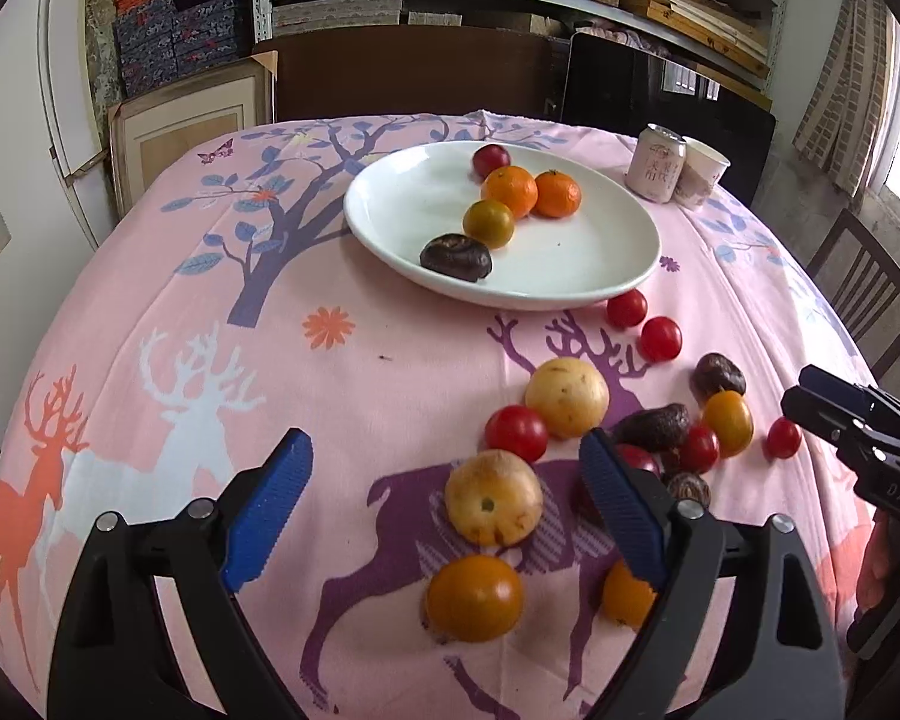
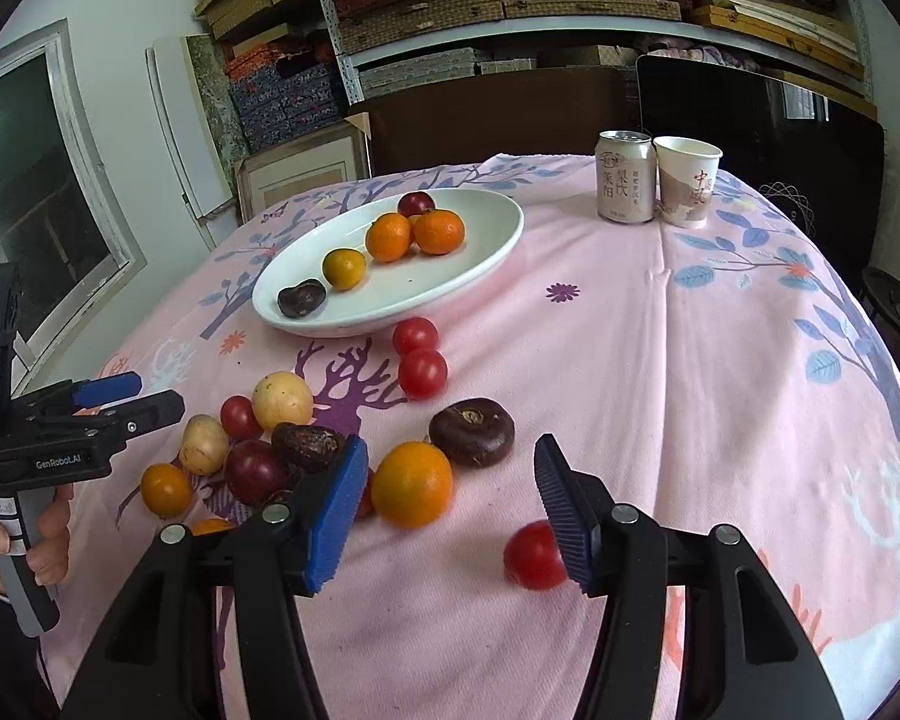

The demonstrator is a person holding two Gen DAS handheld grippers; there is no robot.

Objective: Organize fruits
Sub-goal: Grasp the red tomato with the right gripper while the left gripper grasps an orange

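A white plate (image 1: 402, 192) (image 2: 486, 246) at the far middle of the table holds two oranges (image 1: 513, 189), a yellowish tomato, a dark red fruit and a dark brown water chestnut (image 1: 456, 257). Loose fruit lies nearer: red cherry tomatoes (image 1: 516, 432), pale yellow round fruits (image 1: 493, 504), orange tomatoes (image 1: 474, 597) and more chestnuts (image 2: 471, 431). My left gripper (image 1: 447, 450) is open above a pale yellow fruit, not touching it. My right gripper (image 2: 450, 450) is open over an orange tomato (image 2: 411, 483), with a red tomato (image 2: 534, 555) by its right finger.
A pink drink can (image 2: 625, 177) and a paper cup (image 2: 687, 180) stand at the table's far right. A wooden chair (image 1: 864, 294) is at the right edge. Shelves with boxes fill the wall behind. The pink tablecloth (image 2: 690, 390) is bare on the right.
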